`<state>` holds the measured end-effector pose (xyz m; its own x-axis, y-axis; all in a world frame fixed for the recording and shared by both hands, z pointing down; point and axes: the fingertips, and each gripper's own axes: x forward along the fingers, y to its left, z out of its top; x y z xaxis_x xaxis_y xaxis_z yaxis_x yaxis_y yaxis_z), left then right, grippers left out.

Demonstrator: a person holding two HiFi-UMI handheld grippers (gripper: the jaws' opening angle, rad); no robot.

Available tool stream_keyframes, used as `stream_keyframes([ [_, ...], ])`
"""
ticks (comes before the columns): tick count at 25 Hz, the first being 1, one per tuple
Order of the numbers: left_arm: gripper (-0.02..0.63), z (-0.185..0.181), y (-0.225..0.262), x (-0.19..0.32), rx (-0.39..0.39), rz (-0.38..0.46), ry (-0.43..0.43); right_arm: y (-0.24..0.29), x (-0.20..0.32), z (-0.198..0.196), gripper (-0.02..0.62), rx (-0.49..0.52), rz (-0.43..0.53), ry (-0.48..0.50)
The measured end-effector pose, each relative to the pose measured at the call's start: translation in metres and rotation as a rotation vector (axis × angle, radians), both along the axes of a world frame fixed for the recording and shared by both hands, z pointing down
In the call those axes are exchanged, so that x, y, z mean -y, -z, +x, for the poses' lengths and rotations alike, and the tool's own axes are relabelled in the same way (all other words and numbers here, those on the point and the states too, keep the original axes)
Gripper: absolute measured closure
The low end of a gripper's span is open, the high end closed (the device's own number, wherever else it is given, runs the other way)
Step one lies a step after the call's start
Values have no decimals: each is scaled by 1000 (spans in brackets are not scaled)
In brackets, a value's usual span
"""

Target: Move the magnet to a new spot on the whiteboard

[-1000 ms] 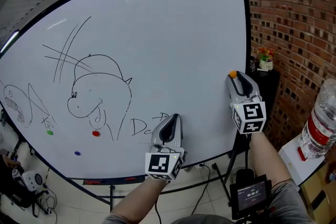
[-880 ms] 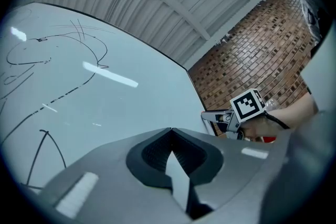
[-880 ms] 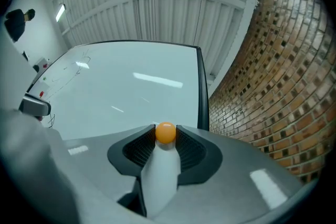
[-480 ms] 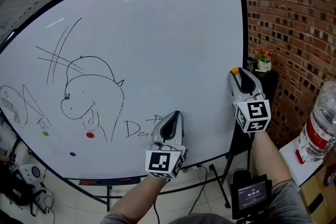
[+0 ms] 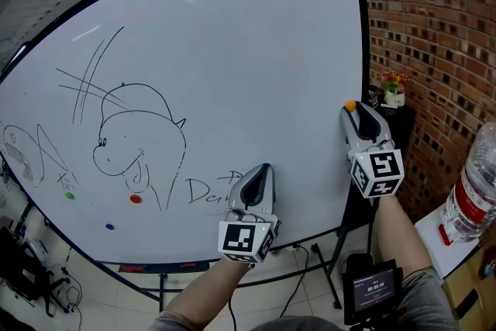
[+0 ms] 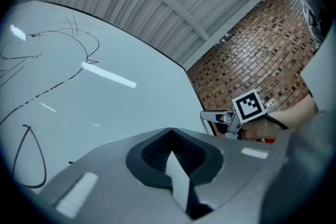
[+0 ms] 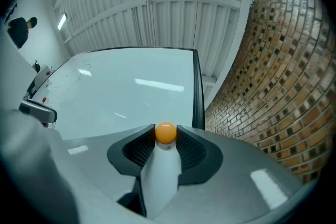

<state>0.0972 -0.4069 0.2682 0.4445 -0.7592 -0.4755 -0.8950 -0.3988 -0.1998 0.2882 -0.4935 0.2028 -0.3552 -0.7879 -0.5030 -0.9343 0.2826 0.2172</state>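
A small orange ball magnet [image 7: 166, 132] sits pinched between the jaws of my right gripper [image 7: 166, 135]. In the head view the orange magnet [image 5: 350, 105] is at the tip of the right gripper [image 5: 353, 109], close to the right edge of the whiteboard [image 5: 256, 50]; I cannot tell whether it touches the board. My left gripper [image 5: 262, 169] hovers in front of the board's lower middle, beside the handwriting, and its jaws [image 6: 170, 130] are shut on nothing. Green [image 5: 70, 196], red [image 5: 136, 198] and blue [image 5: 109, 227] magnets stick to the board's lower left.
Marker drawings cover the board's left half. A brick wall [image 5: 434, 27] stands to the right, with a small potted plant [image 5: 393, 87] on a black stand. A water bottle [image 5: 473, 190] stands at the far right. The board's stand legs [image 5: 325, 275] are below.
The left gripper has shifted slightly right and up in front of the board. The right gripper still holds the orange magnet in about the same place.
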Motion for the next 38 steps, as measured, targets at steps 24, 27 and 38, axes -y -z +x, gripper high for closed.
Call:
stream_keyframes([
  [24, 604, -70, -30, -23, 7, -92, 121, -42, -38, -67, 440, -36, -16, 35],
  [27, 604, -105, -34, -35, -8, -96, 161, -54, -52, -109, 439, -67, -28, 68],
  [38, 604, -237, -41, -73, -59, -141, 276, -69, -113, -278, 462, -200, -6, 184],
])
